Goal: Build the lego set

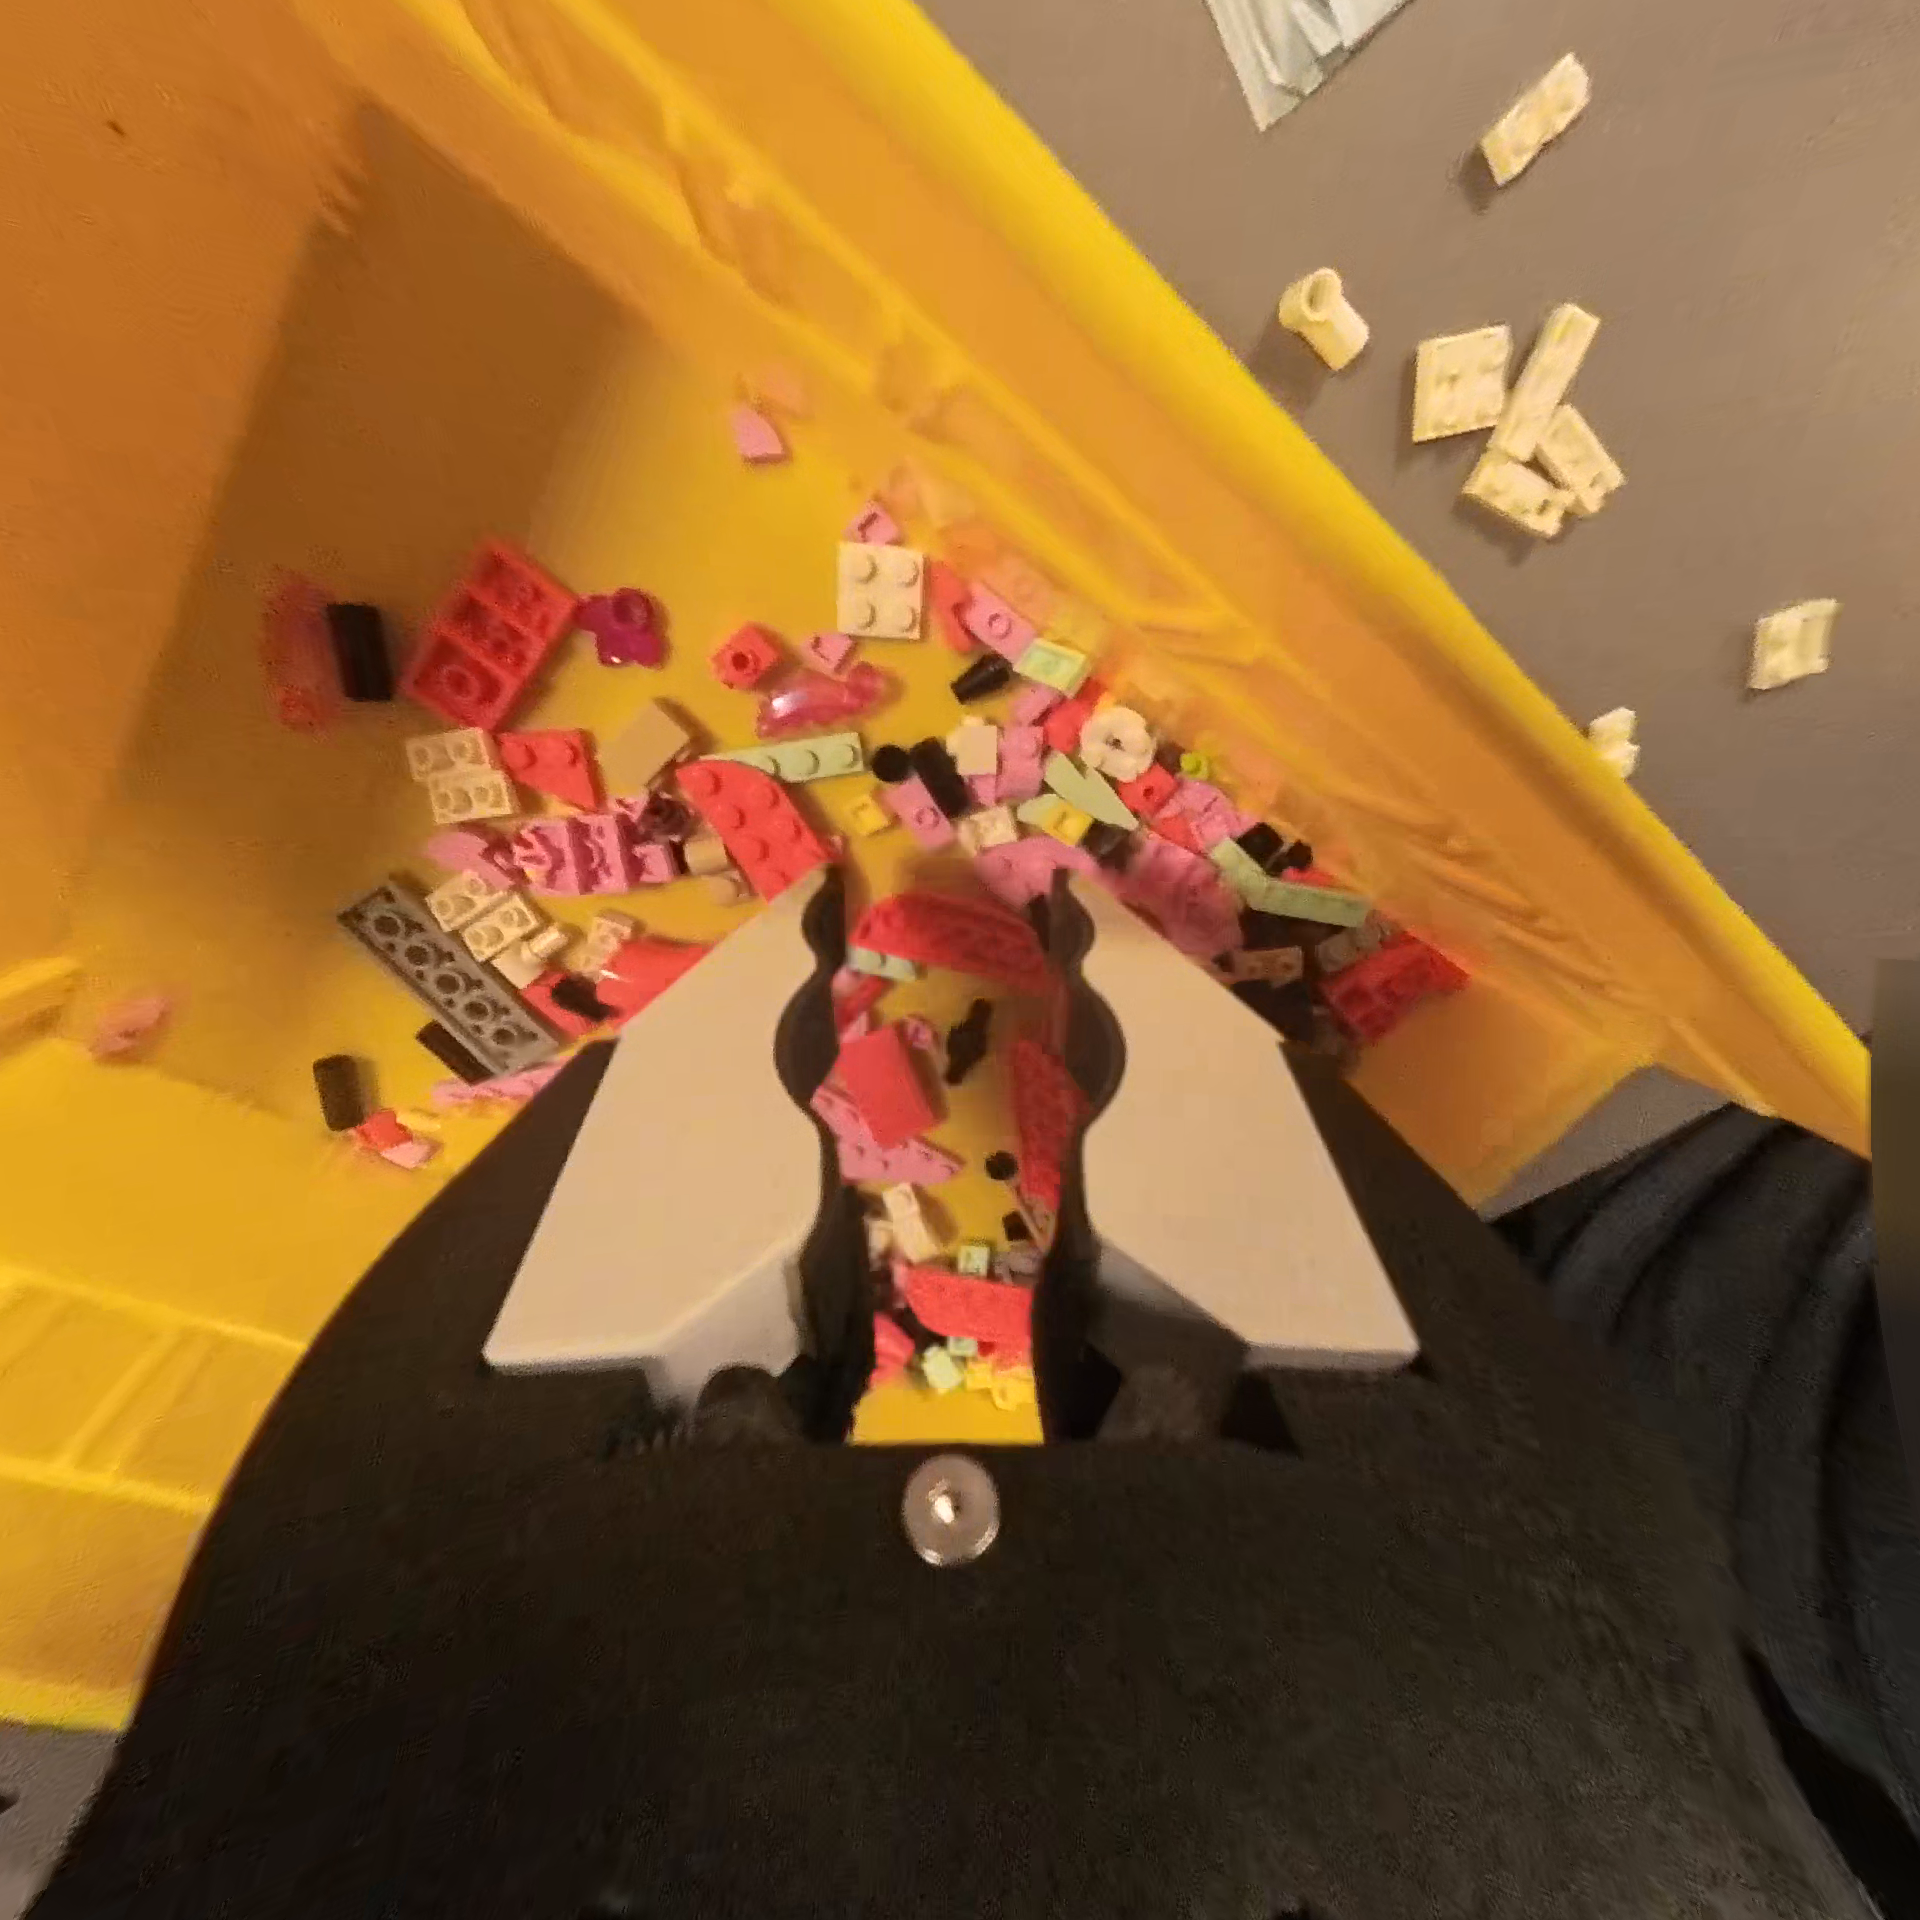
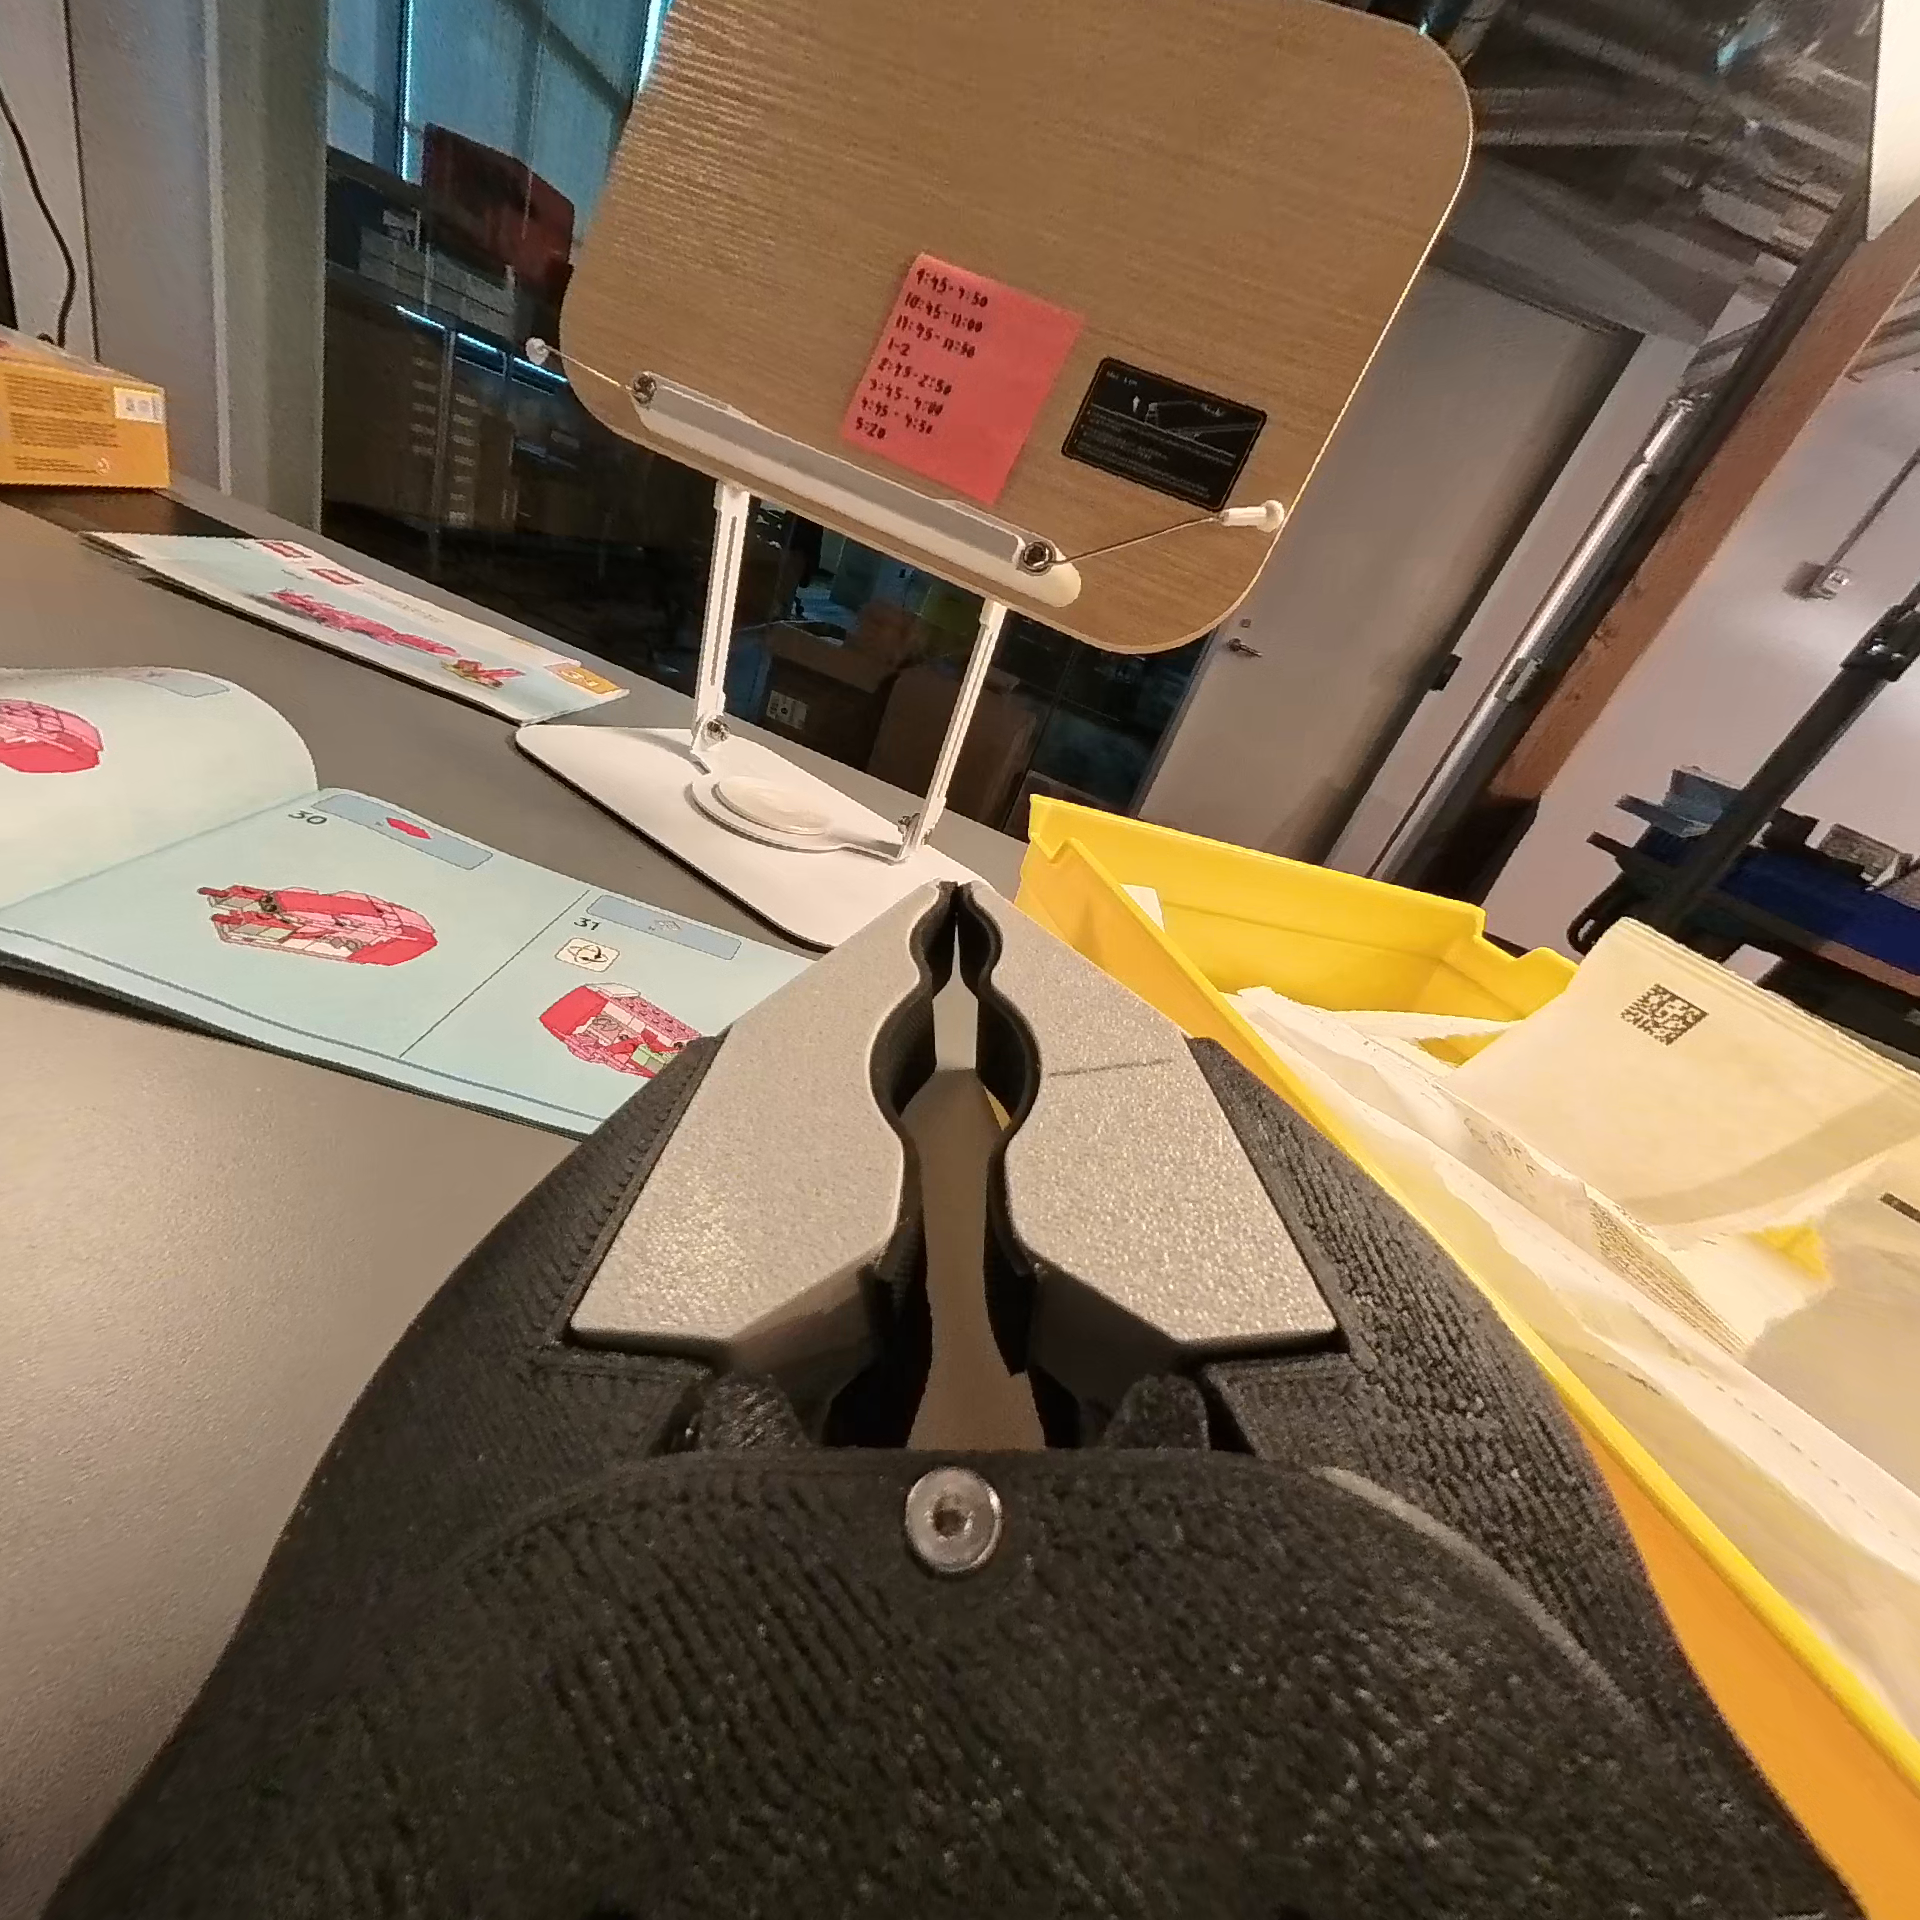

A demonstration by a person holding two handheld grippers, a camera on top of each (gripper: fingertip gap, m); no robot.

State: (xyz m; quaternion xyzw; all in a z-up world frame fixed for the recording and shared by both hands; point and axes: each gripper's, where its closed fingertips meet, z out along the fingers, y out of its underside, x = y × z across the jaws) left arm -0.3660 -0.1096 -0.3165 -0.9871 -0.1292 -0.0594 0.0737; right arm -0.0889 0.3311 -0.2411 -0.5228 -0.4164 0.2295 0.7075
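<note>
The left gripper [image 1: 940, 894] hangs over a yellow bin [image 1: 1039, 343] of loose bricks, its fingers spread and grasping nothing; a red curved brick [image 1: 951, 940] lies in the heap between the tips, though contact cannot be told; cream bricks [image 1: 1517, 416] lie on the grey table [image 1: 1714, 208] outside; the right gripper [image 2: 954, 894] is clenched on nothing above the table, beside a bin [image 2: 1299, 925] of paper bags [image 2: 1662, 1091], near an open booklet [image 2: 312, 935] and a book stand [image 2: 1018, 312].
</note>
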